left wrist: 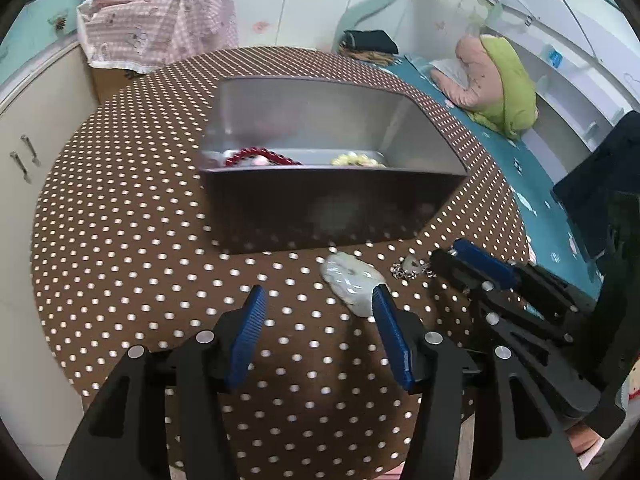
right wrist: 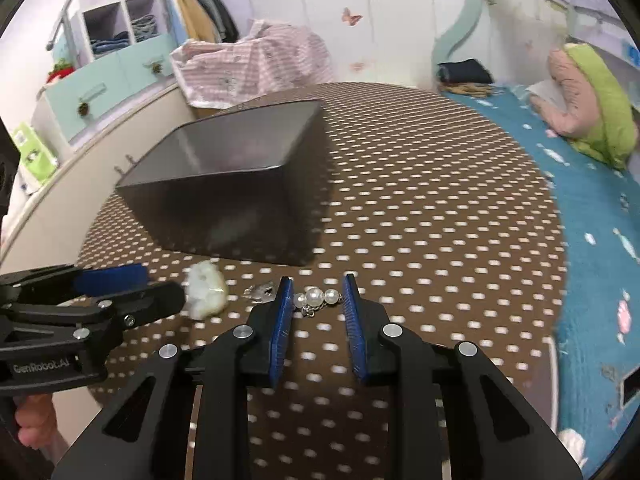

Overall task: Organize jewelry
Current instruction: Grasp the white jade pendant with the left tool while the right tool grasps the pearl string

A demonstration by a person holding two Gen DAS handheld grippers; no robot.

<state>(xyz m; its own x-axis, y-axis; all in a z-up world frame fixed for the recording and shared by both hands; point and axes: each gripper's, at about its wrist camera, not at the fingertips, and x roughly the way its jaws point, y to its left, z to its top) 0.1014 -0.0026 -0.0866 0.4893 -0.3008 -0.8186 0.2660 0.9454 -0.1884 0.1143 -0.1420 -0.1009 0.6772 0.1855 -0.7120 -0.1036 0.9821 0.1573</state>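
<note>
Flanking round glossy pearls [right wrist: 319,296], right tongs [right wrist: 314,292] stand narrow; left tongs [left wrist: 318,300] gape wide.

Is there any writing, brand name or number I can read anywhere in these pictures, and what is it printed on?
"GenRobot.AI": white letters on the black body of the left gripper, seen in the right wrist view.
Blue label on the white shelf: too small and blurred to read.
Green packet by the drawers: print too blurred to read.
Nothing readable on the metal tin or the dotted tablecloth.
</note>
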